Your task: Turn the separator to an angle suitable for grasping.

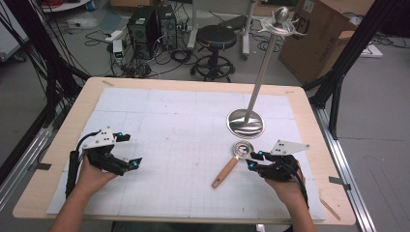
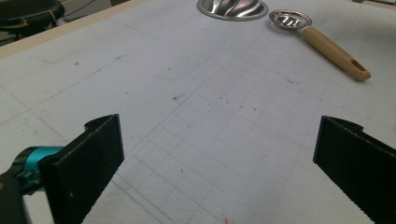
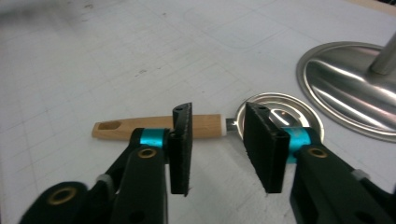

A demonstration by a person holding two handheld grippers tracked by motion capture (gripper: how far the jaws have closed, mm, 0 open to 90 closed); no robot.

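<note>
High view: pale wood worktop (image 1: 309, 125) under a white gridded mat (image 1: 183, 145), faintly scuffed. Grey floor beyond; at 12 o'clock a black round stool (image 1: 216, 37), computer towers (image 1: 152, 24) and loose cables; cardboard boxes (image 1: 314, 38) at 1 o'clock; black frame struts on both sides.

Steel stand (image 1: 245, 122): round, polished dish-like base right of the mat's centre, thin pole leaning up toward 1 o'clock, knob on top.

Small strainer (image 1: 232, 162) lies flat on the mat just at 7 o'clock of the stand base, apart from it. Round shiny metal bowl toward 1 o'clock, smooth tan wooden handle with a slotted end toward 7 o'clock.

Right gripper (image 1: 253, 160) sits at the strainer's 3 o'clock side. Right gripper view: its ribbed black fingers (image 3: 181, 140) are partly drawn in and straddle the neck where handle meets bowl; a gap shows either side, no contact seen, so nothing grasped.

Left gripper (image 1: 129, 150) rests at 9 o'clock on the mat, well apart from the strainer. Left gripper view: fingers (image 2: 93, 158) spread wide, released, bare mat between.
</note>
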